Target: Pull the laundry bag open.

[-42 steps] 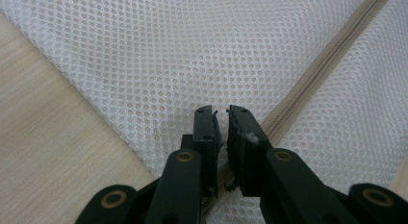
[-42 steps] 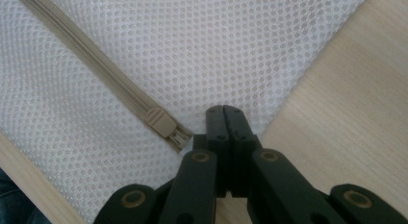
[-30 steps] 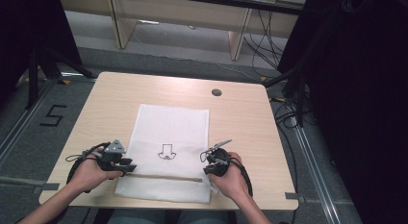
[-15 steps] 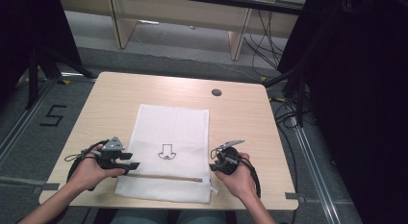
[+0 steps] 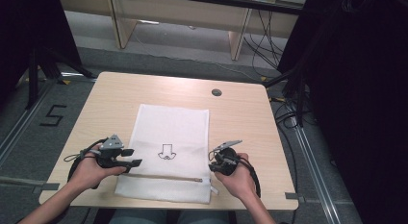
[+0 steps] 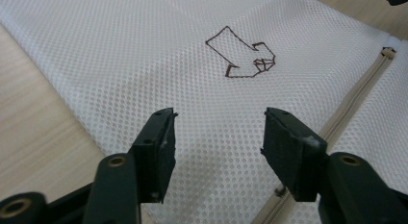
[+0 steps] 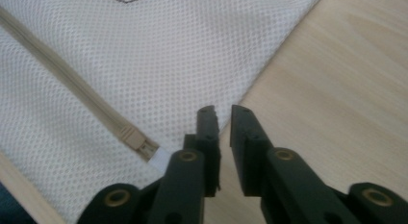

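**On the tabletop: a zipped mesh bag between two grippers**

In the middle of the tabletop (image 5: 120,96) lies a white mesh bag (image 5: 173,132), flat, its near edge close to the person's side of the table. A dark outline arrow (image 5: 166,151) is drawn on the mesh, pointing toward the person. Below the arrow a beige zipper (image 5: 163,178) runs across the bag's width; it looks closed along its length, with its slider (image 7: 136,139) at the right end, beside a small white tab at the bag's edge. What the bag holds cannot be told through the mesh; it lies flat with no visible bulge.

The left gripper (image 5: 129,162) hangs over the bag's left edge, above the zipper. In the left gripper view its jaws stand wide apart over the mesh, having just been opening, with only the fabric below them and nothing pinched.

The right gripper (image 5: 214,167) sits just off the bag's right edge, near the zipper's end. In the right gripper view its jaws have just been closing and stand nearly together with a thin gap, over the bare wood beside the bag's edge, gripping nothing.

Farther off, a round dark grommet (image 5: 216,92) sits in the tabletop toward its far edge.
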Available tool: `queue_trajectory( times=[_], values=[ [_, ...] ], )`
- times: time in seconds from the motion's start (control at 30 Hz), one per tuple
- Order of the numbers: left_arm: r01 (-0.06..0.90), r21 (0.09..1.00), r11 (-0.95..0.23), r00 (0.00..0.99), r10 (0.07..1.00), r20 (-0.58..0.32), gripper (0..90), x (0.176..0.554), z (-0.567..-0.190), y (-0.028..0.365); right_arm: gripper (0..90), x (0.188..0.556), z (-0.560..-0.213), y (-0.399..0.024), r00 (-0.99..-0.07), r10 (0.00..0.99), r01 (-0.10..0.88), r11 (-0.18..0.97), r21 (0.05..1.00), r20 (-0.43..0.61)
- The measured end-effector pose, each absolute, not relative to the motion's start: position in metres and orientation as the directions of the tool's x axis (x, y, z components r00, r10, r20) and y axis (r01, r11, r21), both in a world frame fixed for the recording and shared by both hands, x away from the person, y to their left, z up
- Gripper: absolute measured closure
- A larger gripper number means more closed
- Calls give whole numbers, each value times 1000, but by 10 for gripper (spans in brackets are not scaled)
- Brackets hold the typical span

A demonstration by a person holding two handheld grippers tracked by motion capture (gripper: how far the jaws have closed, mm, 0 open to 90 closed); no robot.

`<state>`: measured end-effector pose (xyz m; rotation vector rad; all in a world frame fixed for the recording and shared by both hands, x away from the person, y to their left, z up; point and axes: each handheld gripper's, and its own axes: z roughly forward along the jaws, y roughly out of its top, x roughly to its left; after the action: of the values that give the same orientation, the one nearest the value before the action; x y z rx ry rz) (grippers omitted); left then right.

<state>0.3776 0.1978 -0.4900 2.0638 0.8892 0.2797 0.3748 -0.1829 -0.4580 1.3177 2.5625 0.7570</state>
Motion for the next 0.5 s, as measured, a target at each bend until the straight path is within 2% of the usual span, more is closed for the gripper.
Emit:
queue_trajectory(
  times=[0.03,0.23,0.3,0.33,0.4,0.43,0.5],
  values=[
    [488,793,-363,719,683,-130,463,377,-490,196,900,375,-458,-181,-613,784,711,496,498,95],
    [477,797,-371,731,671,-125,471,376,-491,194,900,372,-457,-175,-590,793,754,474,455,152],
    [472,793,-386,737,667,-114,473,374,-491,193,900,374,-457,-173,-604,781,744,480,466,160],
    [469,800,-374,732,671,-115,477,373,-491,191,900,372,-456,-169,-579,795,775,465,429,184],
    [469,800,-374,732,672,-114,476,372,-489,188,900,373,-457,-169,-595,782,762,476,439,185],
    [466,800,-378,738,665,-116,476,372,-488,185,900,371,-458,-166,-573,793,786,460,414,207],
    [459,805,-376,749,651,-123,476,372,-488,180,900,370,-461,-165,-578,794,784,475,400,188]
  ],
)
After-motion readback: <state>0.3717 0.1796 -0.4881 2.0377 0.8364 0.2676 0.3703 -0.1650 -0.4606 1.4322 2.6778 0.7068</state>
